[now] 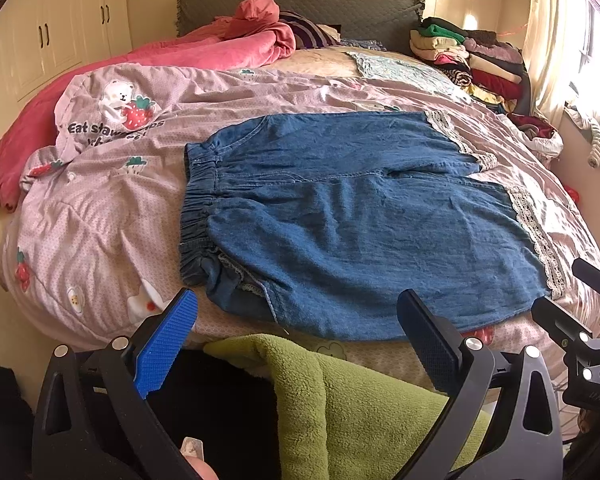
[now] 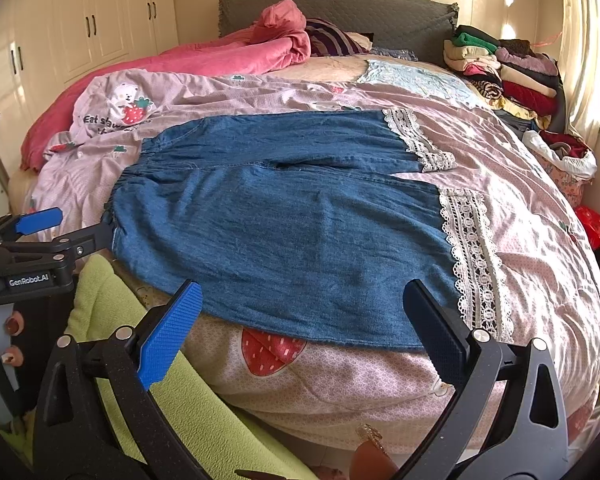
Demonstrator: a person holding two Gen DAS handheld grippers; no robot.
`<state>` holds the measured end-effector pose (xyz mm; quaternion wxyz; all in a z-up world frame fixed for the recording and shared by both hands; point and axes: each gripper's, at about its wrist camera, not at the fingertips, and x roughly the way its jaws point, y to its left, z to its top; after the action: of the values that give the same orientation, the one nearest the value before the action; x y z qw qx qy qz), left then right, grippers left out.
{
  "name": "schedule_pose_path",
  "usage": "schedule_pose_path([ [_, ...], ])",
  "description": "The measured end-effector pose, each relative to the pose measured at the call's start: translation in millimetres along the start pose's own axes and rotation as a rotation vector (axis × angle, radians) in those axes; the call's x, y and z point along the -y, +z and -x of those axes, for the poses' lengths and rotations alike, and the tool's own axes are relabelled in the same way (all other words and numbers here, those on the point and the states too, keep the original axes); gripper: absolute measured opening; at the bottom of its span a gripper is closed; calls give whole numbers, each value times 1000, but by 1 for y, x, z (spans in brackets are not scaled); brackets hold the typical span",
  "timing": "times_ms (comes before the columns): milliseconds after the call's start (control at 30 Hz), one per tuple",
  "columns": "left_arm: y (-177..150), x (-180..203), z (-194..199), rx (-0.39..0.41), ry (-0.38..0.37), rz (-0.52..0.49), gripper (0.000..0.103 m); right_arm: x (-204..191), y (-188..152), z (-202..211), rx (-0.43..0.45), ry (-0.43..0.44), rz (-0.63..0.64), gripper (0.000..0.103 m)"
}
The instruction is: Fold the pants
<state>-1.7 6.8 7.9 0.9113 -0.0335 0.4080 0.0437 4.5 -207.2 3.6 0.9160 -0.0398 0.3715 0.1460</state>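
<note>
Blue denim pants (image 1: 340, 216) with white lace hems lie flat on the pink quilt, elastic waistband to the left, legs to the right; they also show in the right wrist view (image 2: 292, 216). My left gripper (image 1: 300, 312) is open and empty at the pants' near edge, near the waist end. My right gripper (image 2: 304, 308) is open and empty at the near edge of the near leg, left of the lace hem (image 2: 476, 264). The left gripper's side also shows in the right wrist view (image 2: 52, 236).
A pink strawberry quilt (image 1: 100, 208) covers the bed. A red blanket (image 1: 220, 48) lies at the back left. Folded clothes (image 1: 472, 56) are stacked at the back right by the headboard. A green fleece (image 1: 348, 400) lies below the grippers. White cupboards (image 2: 80, 28) stand at the left.
</note>
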Motion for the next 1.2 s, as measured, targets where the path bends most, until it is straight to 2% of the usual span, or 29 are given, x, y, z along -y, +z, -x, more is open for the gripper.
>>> schedule_pose_path([
  [300, 4, 0, -7, 6, 1, -9, 99, -2, 3, -4, 0, 8, 11, 95],
  [533, 19, -15, -18, 17, 28, 19, 99, -4, 16, -19, 10, 24, 21, 95],
  [767, 38, -41, -36, 16, 63, 74, 99, -11, 44, -39, 27, 49, 75, 95],
  [1200, 74, -95, -83, -37, 113, 159, 99, -20, 109, -101, -18, 119, 123, 95],
])
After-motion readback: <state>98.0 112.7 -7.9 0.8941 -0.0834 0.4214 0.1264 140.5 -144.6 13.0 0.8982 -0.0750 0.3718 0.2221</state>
